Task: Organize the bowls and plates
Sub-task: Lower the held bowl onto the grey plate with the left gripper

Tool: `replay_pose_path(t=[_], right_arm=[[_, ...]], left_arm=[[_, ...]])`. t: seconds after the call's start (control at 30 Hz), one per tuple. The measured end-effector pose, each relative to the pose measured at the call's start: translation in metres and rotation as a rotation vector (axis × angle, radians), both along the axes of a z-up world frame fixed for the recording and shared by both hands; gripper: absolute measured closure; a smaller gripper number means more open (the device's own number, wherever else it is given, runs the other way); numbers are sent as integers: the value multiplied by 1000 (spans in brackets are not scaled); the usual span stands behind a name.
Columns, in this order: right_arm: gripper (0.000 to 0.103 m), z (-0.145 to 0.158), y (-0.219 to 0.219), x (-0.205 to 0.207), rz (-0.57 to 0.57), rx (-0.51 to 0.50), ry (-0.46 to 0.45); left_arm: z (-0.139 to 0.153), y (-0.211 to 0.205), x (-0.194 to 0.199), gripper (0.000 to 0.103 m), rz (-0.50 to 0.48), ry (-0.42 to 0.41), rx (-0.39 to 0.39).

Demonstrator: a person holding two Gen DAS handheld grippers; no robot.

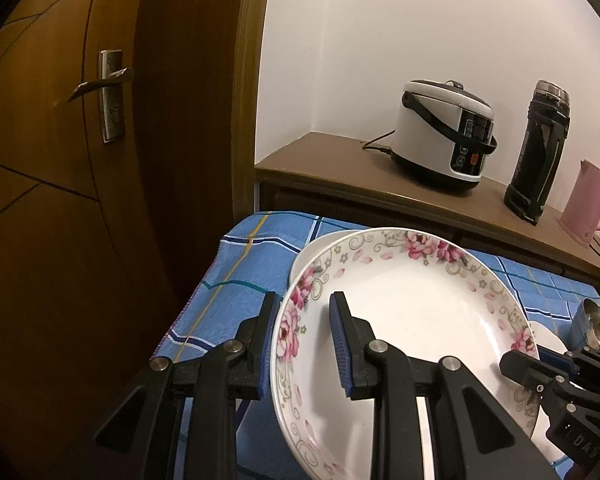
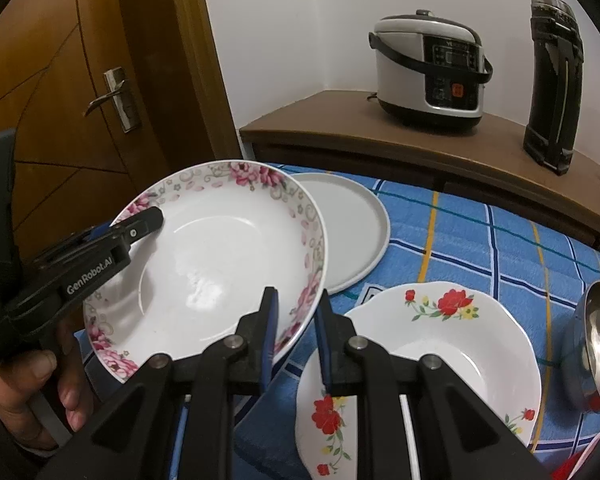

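Note:
Both grippers hold a deep white plate with pink flowers lifted and tilted over the blue checked cloth. My left gripper is shut on its left rim, one finger inside the plate and one outside. At the opposite edge my right gripper is shut on its right rim. A plain white plate lies flat behind, partly hidden by the held one. A plate with red flowers lies under my right gripper. A steel bowl stands at the far right.
Behind the cloth-covered table a brown sideboard carries a rice cooker, a black flask and a pink kettle. A wooden door closes off the left. A hand grips the left tool.

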State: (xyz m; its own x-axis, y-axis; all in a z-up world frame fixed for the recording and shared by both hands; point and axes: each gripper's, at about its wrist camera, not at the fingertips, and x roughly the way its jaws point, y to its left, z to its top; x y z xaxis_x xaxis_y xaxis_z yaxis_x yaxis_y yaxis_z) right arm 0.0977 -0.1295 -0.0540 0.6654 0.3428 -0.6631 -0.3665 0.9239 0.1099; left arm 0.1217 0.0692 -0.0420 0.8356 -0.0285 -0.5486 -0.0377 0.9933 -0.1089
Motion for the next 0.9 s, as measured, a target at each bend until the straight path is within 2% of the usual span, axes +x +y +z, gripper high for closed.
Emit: replay_pose_path(t=[0.9], right_arm=[[85, 8, -3, -2, -29, -3, -33]], left_arm=[[14, -8, 10, 75, -17, -43, -17]])
